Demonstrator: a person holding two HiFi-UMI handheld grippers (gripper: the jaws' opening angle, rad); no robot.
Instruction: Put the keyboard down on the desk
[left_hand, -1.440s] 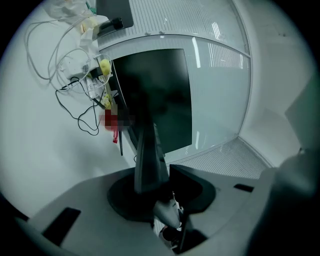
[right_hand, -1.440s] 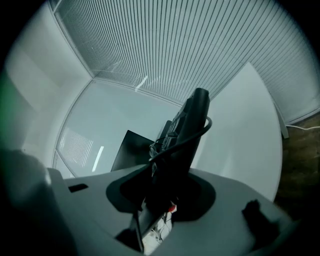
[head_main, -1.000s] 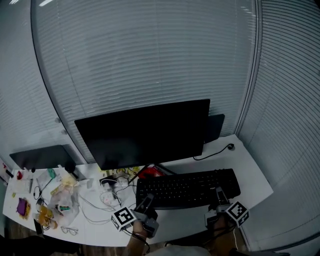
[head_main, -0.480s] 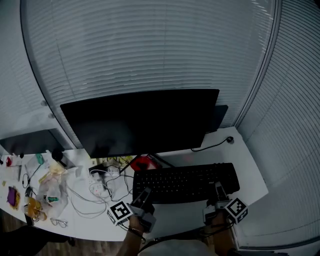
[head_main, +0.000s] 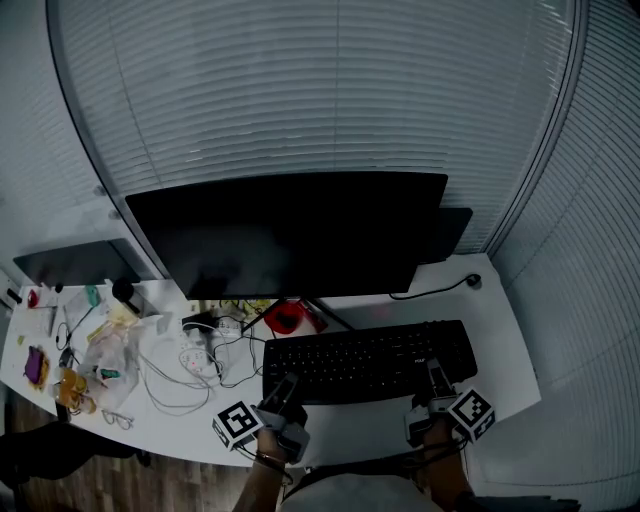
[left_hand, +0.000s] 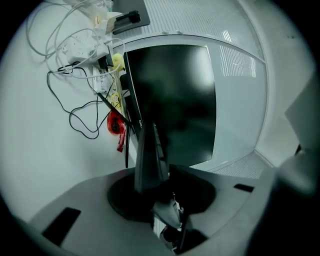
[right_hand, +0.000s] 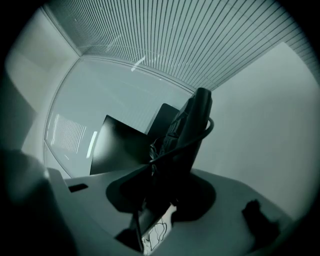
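Observation:
A black keyboard (head_main: 365, 360) lies lengthwise in front of the monitor, over the white desk (head_main: 500, 345); whether it rests on the desk or hangs just above it I cannot tell. My left gripper (head_main: 287, 386) is shut on the keyboard's near left edge, and my right gripper (head_main: 433, 373) is shut on its near right edge. In the left gripper view the keyboard (left_hand: 147, 155) runs edge-on away from the left gripper (left_hand: 152, 187). In the right gripper view the keyboard (right_hand: 192, 125), with a dark cable looped over it, stands between the jaws of the right gripper (right_hand: 172, 172).
A large black monitor (head_main: 290, 235) stands behind the keyboard, with a red object (head_main: 285, 318) at its foot. White cables and a power strip (head_main: 195, 358), a plastic bag (head_main: 108, 362) and glasses (head_main: 118, 420) crowd the desk's left. A black cable (head_main: 440, 288) trails at the back right.
The head view has swung, so the desk sits differently in the picture. Both grippers keep their hold on the keyboard's near edge, and the keyboard stays in front of the monitor.

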